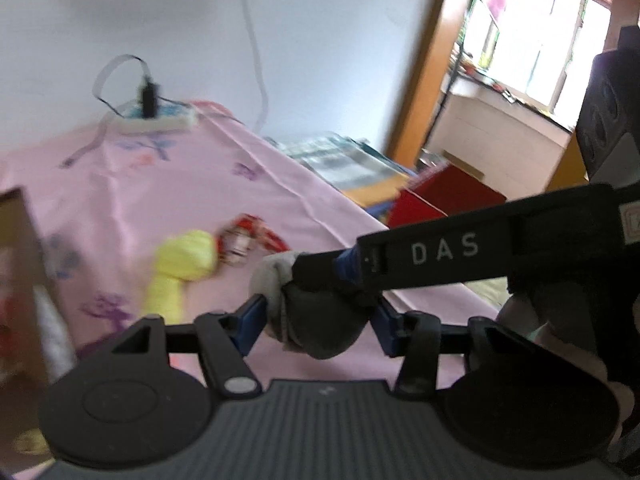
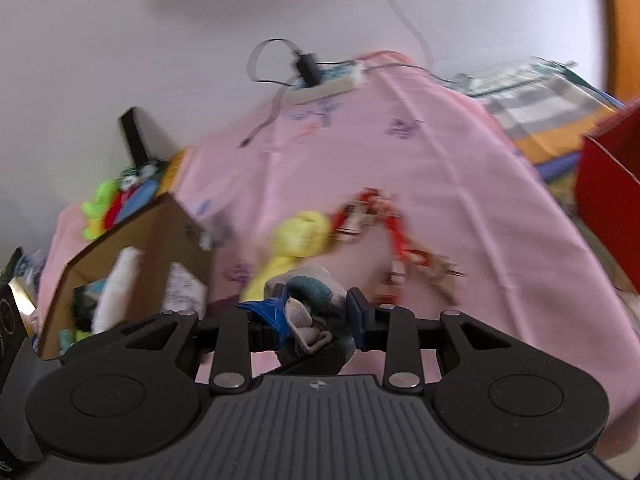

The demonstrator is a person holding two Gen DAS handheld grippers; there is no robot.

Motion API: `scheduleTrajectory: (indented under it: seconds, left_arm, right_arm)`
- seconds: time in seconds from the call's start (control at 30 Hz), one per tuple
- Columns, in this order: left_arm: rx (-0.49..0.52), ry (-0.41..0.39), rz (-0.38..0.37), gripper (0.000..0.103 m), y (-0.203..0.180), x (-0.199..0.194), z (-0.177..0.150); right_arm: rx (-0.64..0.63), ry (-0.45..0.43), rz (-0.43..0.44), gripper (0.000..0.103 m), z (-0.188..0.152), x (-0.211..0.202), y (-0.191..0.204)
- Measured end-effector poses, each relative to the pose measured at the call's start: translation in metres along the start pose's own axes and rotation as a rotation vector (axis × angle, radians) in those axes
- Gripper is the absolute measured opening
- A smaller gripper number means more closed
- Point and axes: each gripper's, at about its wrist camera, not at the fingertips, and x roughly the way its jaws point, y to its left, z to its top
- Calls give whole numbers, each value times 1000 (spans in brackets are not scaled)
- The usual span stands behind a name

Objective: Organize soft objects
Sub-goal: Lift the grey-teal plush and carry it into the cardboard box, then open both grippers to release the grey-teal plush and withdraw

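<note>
A rolled grey sock (image 1: pixel 320 336) hangs above the pink cloth (image 1: pixel 168 200) between the blue pads of my left gripper (image 1: pixel 320 325), which is shut on it. From the right, my right gripper (image 1: pixel 340 276) pinches the top of the same roll. In the right wrist view the sock (image 2: pixel 316 286) shows grey and teal, and the right gripper (image 2: pixel 316 314) is shut on it. A yellow sock (image 1: pixel 180 268) (image 2: pixel 300 238) lies on the cloth just beyond. Red and white socks (image 1: pixel 248 236) (image 2: pixel 376 220) lie next to it.
An open cardboard box (image 2: pixel 132 236) holding soft items stands at the left of the cloth. A power strip with a plug (image 1: pixel 154 118) sits at the far edge by the wall. A red box (image 1: pixel 440 196) and folded fabrics (image 1: pixel 344 160) lie to the right.
</note>
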Motion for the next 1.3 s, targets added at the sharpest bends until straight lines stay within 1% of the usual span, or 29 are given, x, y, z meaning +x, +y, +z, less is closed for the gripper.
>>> scheduleTrajectory:
  seconds: [0.33, 0.43, 0.53, 0.67, 0.8, 0.97, 1.17, 1.3]
  left_arm:
    - [-66, -176, 150, 46, 55, -79, 12]
    - [-79, -213, 196, 46, 72, -92, 14]
    - [-96, -227, 236, 46, 91, -101, 15]
    - [-102, -217, 277, 46, 117, -101, 15]
    - [-85, -185, 303, 46, 141, -88, 21]
    - [-66, -143, 311, 46, 165, -73, 28]
    - [-97, -60, 328, 48, 189, -50, 25]
    - [-119, -32, 331, 49, 196, -42, 20]
  right_arm:
    - [-110, -42, 162, 15, 20, 12, 87]
    - [-134, -50, 198, 15, 26, 22, 108]
    - [-135, -38, 232, 15, 30, 39, 125]
    - [-157, -41, 249, 15, 31, 61, 144]
    - [-172, -56, 246, 16, 33, 81, 154]
    - [-200, -84, 215, 16, 36, 103, 162]
    - [-205, -51, 185, 17, 31, 135, 163]
    - [-219, -57, 169, 18, 24, 143, 163]
